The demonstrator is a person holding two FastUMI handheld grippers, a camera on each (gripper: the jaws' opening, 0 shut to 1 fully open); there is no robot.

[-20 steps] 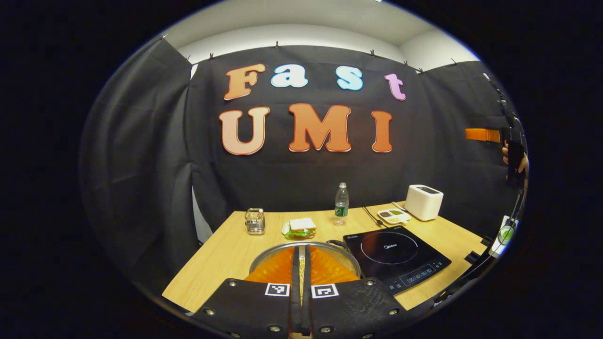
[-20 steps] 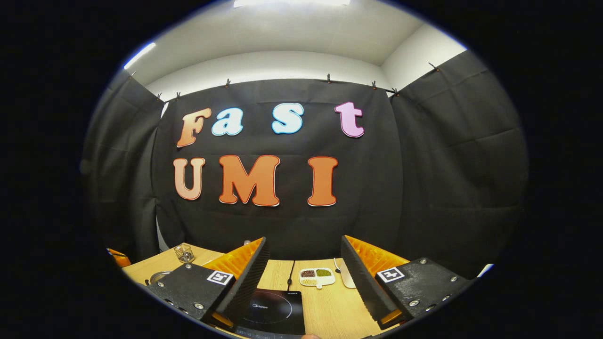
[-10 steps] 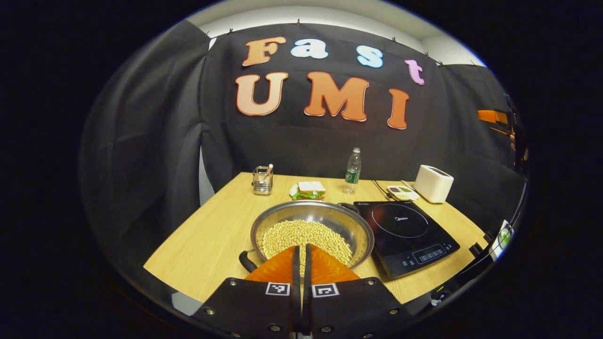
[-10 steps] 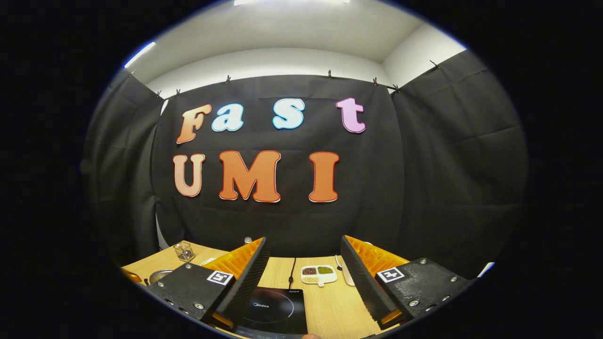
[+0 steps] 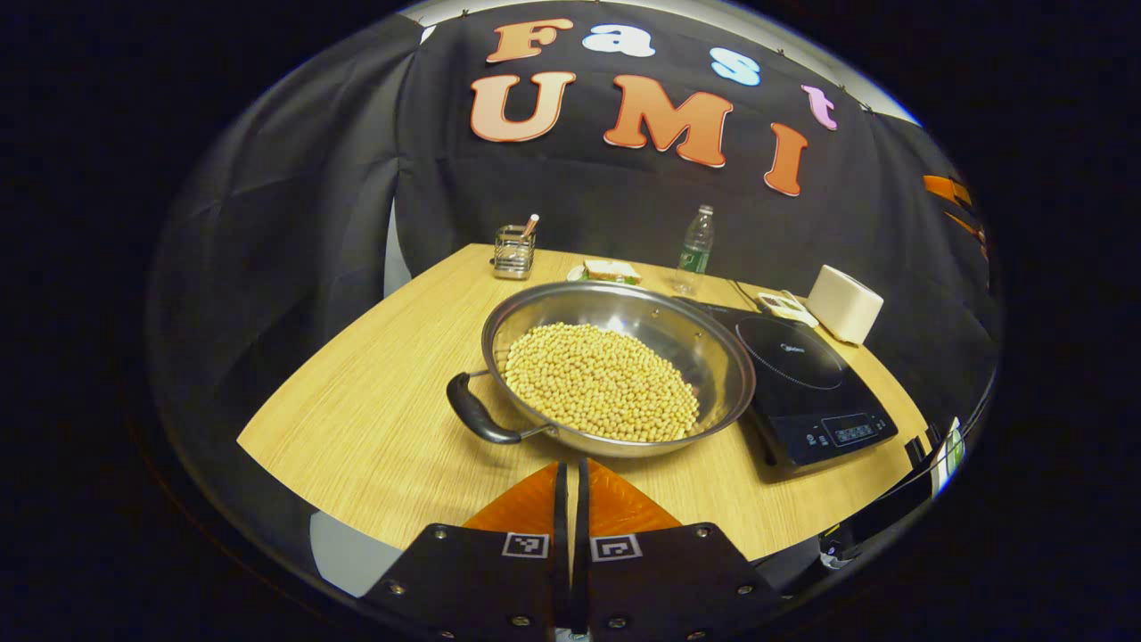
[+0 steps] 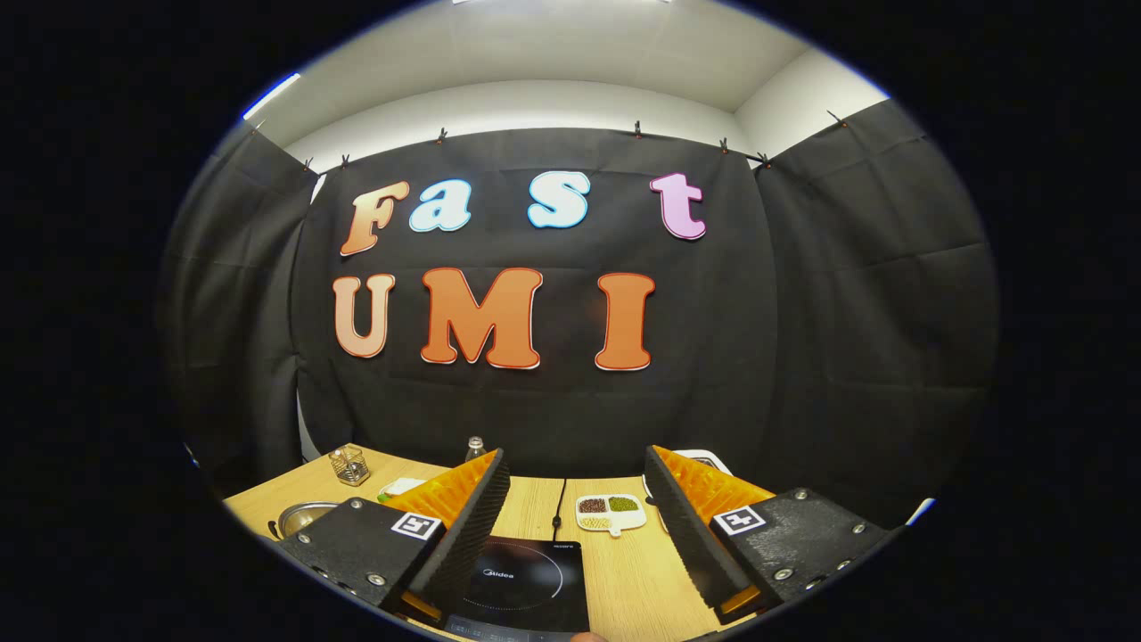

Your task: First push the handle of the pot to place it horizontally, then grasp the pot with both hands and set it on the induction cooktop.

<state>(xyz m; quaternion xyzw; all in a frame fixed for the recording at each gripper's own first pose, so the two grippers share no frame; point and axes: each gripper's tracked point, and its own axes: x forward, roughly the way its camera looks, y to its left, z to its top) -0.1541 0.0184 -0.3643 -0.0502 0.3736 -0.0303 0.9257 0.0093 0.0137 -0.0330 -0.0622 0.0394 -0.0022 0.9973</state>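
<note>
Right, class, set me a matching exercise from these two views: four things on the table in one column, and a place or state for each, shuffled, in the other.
Things:
1. pot
2. induction cooktop
3. left gripper
4. right gripper

States or places:
A. fingers spread apart
B. holds pale beans
C. fingers closed together
D. bare, just beside the pot

Pairs: 1-B, 2-D, 3-C, 4-A

Overhead light, even and fairly bright; glare on pot (image 5: pixel 624 374) rim, soft shadows on counter (image 5: pixel 374 428). Sharp focus, heavy fisheye bending at edges.
</note>
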